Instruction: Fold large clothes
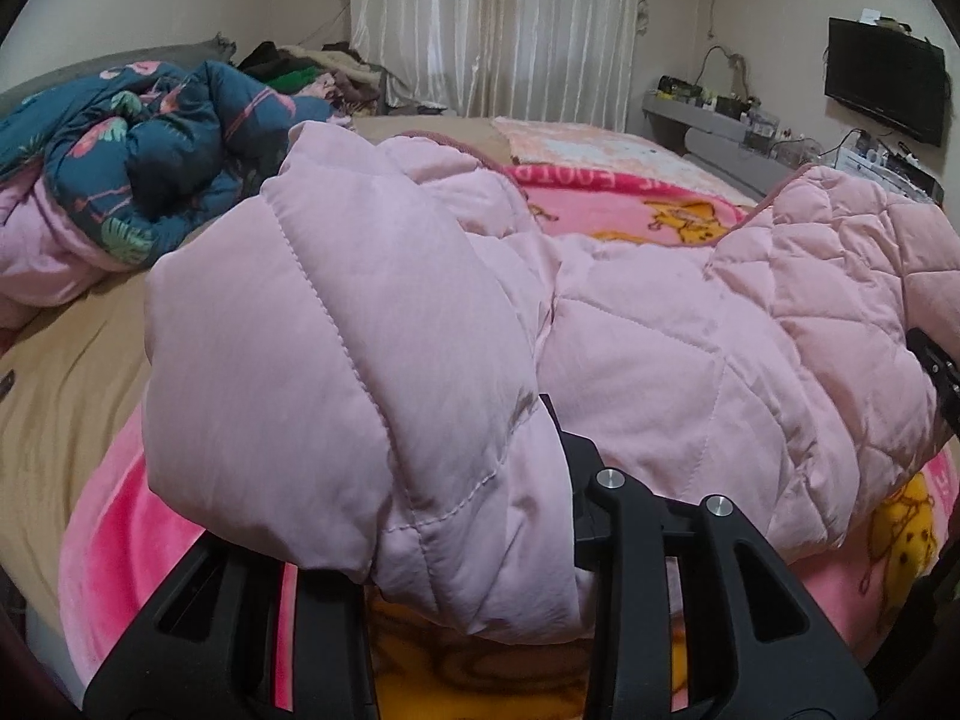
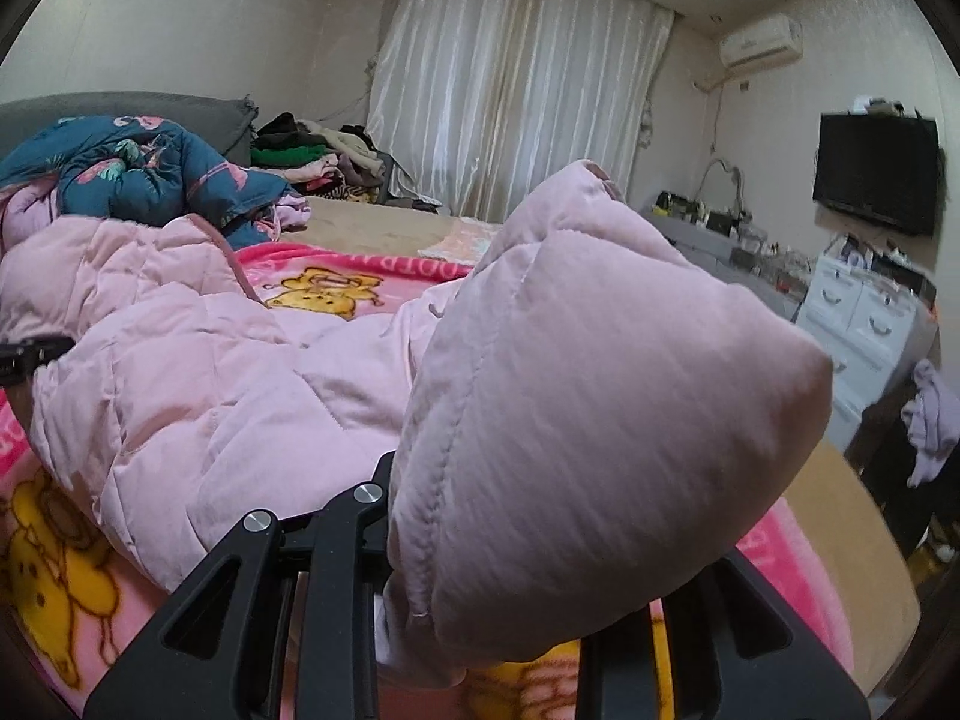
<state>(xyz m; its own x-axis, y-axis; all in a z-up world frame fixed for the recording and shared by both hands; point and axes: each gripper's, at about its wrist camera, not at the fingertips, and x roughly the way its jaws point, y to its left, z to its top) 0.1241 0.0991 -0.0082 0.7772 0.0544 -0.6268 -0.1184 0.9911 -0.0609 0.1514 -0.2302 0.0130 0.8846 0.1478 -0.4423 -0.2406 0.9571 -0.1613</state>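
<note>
A pale pink quilted jacket lies across the pink cartoon blanket on the bed. My left gripper is shut on the jacket's left sleeve, which bulges up over the fingers. My right gripper is shut on the jacket's right sleeve, lifted and puffed in front of the camera. The jacket body stretches between the two grippers. The right gripper's tip shows at the right edge of the left wrist view. The fingertips are hidden by fabric.
A dark blue floral duvet is heaped at the back left, with a pile of folded clothes behind it. White drawers and a wall TV stand right of the bed. Tan sheet lies left.
</note>
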